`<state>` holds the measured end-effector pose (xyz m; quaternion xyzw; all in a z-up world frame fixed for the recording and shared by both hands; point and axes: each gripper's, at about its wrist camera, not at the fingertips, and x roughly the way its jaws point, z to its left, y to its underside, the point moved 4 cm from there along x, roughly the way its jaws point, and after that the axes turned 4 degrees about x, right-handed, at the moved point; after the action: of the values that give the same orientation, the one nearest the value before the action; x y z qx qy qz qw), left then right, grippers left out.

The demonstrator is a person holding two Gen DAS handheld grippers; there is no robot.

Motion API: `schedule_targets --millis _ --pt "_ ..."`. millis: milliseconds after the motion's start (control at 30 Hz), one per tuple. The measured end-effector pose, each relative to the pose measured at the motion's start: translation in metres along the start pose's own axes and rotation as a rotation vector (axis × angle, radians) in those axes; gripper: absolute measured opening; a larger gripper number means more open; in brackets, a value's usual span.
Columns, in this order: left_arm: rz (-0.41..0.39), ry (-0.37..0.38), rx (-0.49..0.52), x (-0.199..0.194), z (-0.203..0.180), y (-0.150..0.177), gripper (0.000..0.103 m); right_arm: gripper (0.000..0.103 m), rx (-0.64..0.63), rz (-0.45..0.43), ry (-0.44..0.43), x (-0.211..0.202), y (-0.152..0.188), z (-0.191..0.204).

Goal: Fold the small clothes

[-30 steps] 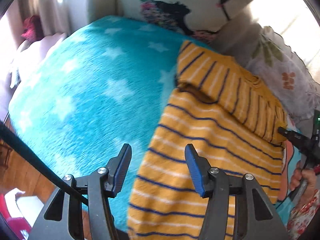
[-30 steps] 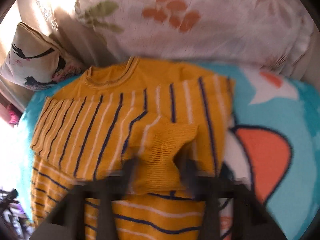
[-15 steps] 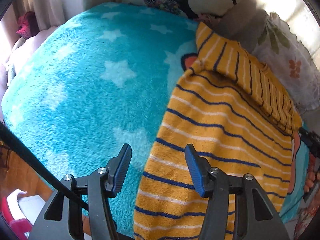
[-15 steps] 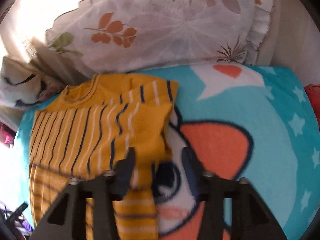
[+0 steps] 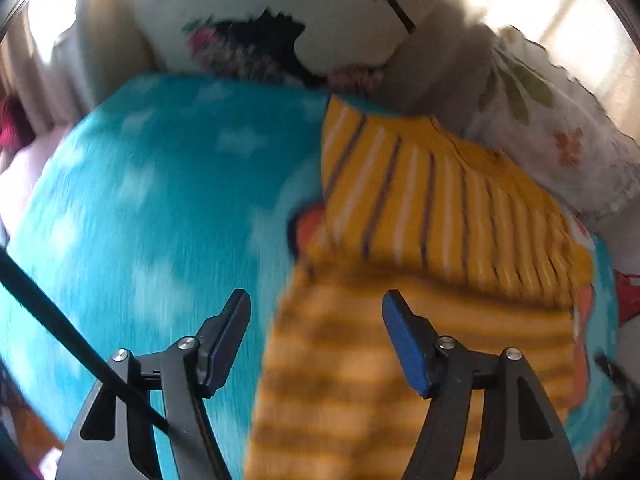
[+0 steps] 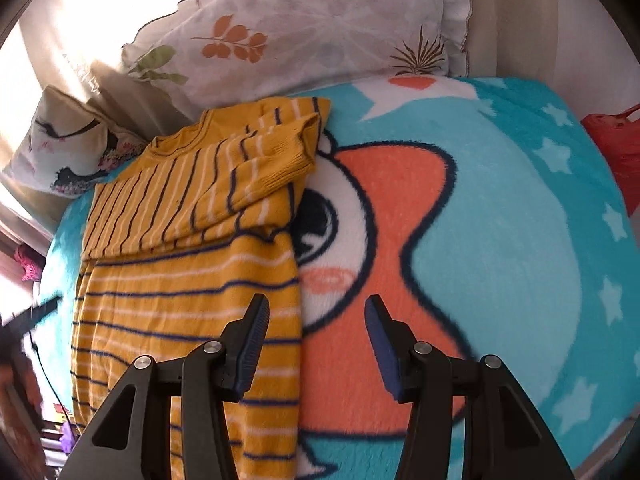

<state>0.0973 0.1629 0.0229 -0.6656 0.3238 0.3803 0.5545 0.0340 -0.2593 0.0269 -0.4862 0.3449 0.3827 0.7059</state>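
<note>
Fleecy and turquoise, the plush blanket (image 6: 500, 208) covers the whole bed, scattered with pale stars and printed with a big cartoon figure in orange and white with dark outlines and a black eye. Everything below is placed against this blanket.

At its far left edge leans a cream cushion (image 6: 60, 152) printed with a dark bird and pink flowers; in the left wrist view the same cushion (image 5: 288, 12) fills the top of the picture. Beside it, along the blanket's far edge, lies a soft white pillow (image 6: 304, 32) with a frilled edge and orange and green leaf prints.

On the blanket's left part lies the yellow striped sweater (image 6: 184, 264), a small knit with thin navy and white stripes. Its body lies flat, with both sleeves folded across the chest; the ribbed cuff of one sleeve rests near the neckline. In the left wrist view the sweater (image 5: 420, 240) is blurred.

The left claw (image 5: 316, 308) has just been opening; its blue-padded jaws stand wide above the sweater's left edge, with nothing pinched between them. The right claw (image 6: 314, 312) also gapes wide over the sweater's right edge and the orange print, gripping nothing.

Off the blanket's far right edge sits something red (image 6: 616, 148); what it is I cannot tell.
</note>
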Motion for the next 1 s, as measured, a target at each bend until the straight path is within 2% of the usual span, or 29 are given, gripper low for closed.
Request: schedule_targets --millis 67,167,200,233,267,333,400,533,600,633,667,733,800,933,1000 --pt "0.008 0.018 -0.002 0.026 0.002 -0.031 0.067 0.054 0.005 0.004 0.034 -0.002 0.01 0.005" --pt "0.031 0.049 0.012 0.05 -0.001 -0.052 0.067 0.054 0.026 0.019 0.094 -0.001 0.023 0.007" --pt "0.066 0.087 0.045 0.063 -0.007 -0.059 0.049 0.054 0.036 0.024 0.105 0.001 0.026 0.007" --pt "0.105 0.108 0.08 0.071 -0.012 -0.059 0.007 0.054 0.052 0.031 0.119 0.002 0.03 0.008" --pt "0.138 0.092 0.122 0.077 -0.015 -0.059 0.009 0.054 0.077 0.038 0.14 0.004 0.033 0.007" --pt "0.105 0.049 0.177 0.075 -0.017 -0.063 0.007 0.054 0.115 0.035 0.165 0.005 0.035 0.006" --pt "0.095 0.042 0.194 0.075 -0.015 -0.066 0.007 0.054 0.153 0.017 0.195 0.002 0.036 0.005" --pt "0.09 0.115 0.179 0.074 -0.007 -0.069 0.011 0.054 0.219 0.004 0.234 0.002 0.036 -0.001" --pt "0.089 0.154 0.151 0.067 0.003 -0.066 0.013 0.054 0.266 0.011 0.221 0.005 0.038 -0.007" --pt "0.088 0.173 0.132 0.061 0.009 -0.062 0.017 0.054 0.281 0.016 0.209 0.006 0.038 -0.009" --pt "0.092 0.188 0.122 0.059 0.014 -0.058 0.02 0.054 0.306 0.027 0.183 0.009 0.041 -0.012" --pt "0.11 0.244 0.073 0.049 0.025 -0.041 0.038 0.054 0.334 0.048 0.139 0.015 0.045 -0.016" --pt "0.132 0.285 0.037 0.045 0.031 -0.027 0.039 0.055 0.355 0.067 0.079 0.02 0.049 -0.019" --pt "0.204 0.386 -0.054 0.04 0.037 0.023 0.039 0.061 0.347 0.088 -0.044 0.021 0.047 -0.019" --pt "0.193 0.409 -0.074 0.034 0.037 0.042 0.039 0.061 0.356 0.12 -0.159 0.024 0.048 -0.019"
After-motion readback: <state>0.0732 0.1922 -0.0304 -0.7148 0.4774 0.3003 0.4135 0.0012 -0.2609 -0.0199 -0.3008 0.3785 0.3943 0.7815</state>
